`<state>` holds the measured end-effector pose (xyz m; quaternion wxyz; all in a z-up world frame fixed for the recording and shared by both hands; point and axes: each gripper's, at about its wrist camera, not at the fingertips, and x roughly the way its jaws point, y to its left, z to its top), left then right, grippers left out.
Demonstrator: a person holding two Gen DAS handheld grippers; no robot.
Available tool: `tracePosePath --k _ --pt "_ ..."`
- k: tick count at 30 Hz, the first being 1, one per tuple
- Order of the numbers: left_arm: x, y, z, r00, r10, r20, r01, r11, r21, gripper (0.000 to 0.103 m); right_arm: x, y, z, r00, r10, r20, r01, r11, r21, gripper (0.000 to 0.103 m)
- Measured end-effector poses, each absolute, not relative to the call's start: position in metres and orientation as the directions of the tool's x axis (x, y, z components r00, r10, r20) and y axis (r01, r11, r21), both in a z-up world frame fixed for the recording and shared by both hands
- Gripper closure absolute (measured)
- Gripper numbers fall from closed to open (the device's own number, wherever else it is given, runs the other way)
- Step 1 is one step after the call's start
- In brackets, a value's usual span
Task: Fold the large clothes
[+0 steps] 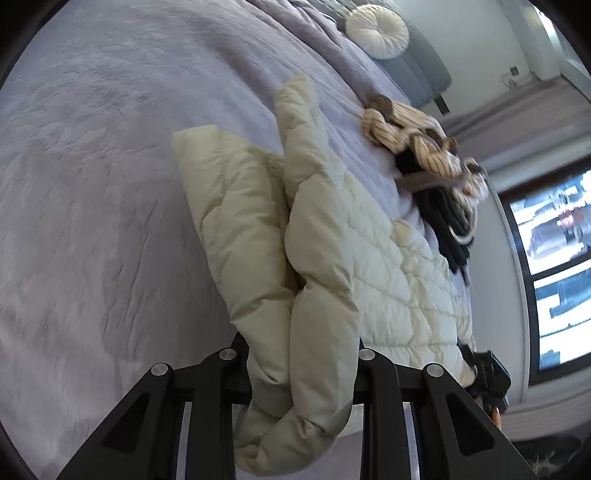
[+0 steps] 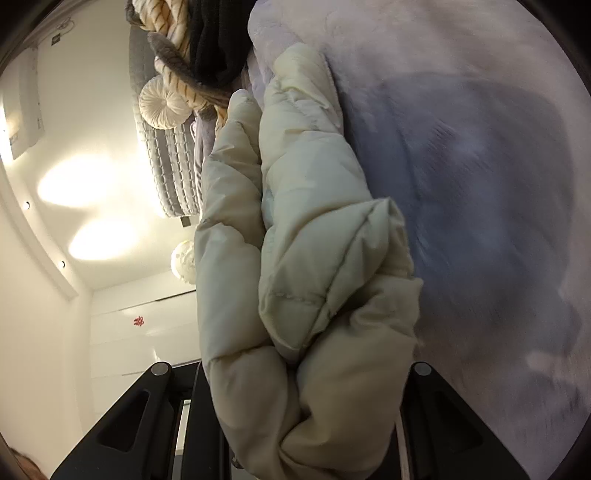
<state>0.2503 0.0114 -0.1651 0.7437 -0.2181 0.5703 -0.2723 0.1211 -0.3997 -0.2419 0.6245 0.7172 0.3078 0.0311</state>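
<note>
A bunched fold of the cream puffer jacket (image 1: 325, 236) is clamped between the jaws of the left gripper (image 1: 303, 373); another thick wad of it is gripped by the right gripper (image 2: 314, 387). Beyond the jaws, the jacket is spread over the lilac bed cover (image 1: 110, 166). Farther off, a striped garment (image 1: 413, 136) and black clothing (image 1: 447, 218) are heaped, with a round cushion (image 1: 376, 31) by the headboard.

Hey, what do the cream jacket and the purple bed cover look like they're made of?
Cream jacket: looks like a smooth woven shell, likely nylon or polyester, faintly shiny, with stitched quilt lines and puffy filling. Purple bed cover: seems a soft plush or fleece, matte, its brushed nap showing swirls and streaks. Neither fibre can be confirmed by sight.
</note>
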Motion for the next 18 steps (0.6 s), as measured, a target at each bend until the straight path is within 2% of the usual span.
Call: tracePosePath --k 11,18 --pt "0.163 0.069 -0.171 0.077 -0.633 -0.77 0.151 0.771 -0.618 0.074 0.055 -0.374 -0.249 0.807 0.505 -0.306 0.416 -0.12 0.901 0.078" --pt "0.133 0.083 -0.193 0.015 -0.591 -0.806 0.112 0.802 -0.586 0.074 0.043 -0.367 -0.264 0.773 0.507 -0.381 0.497 -0.11 0.861 0.078"
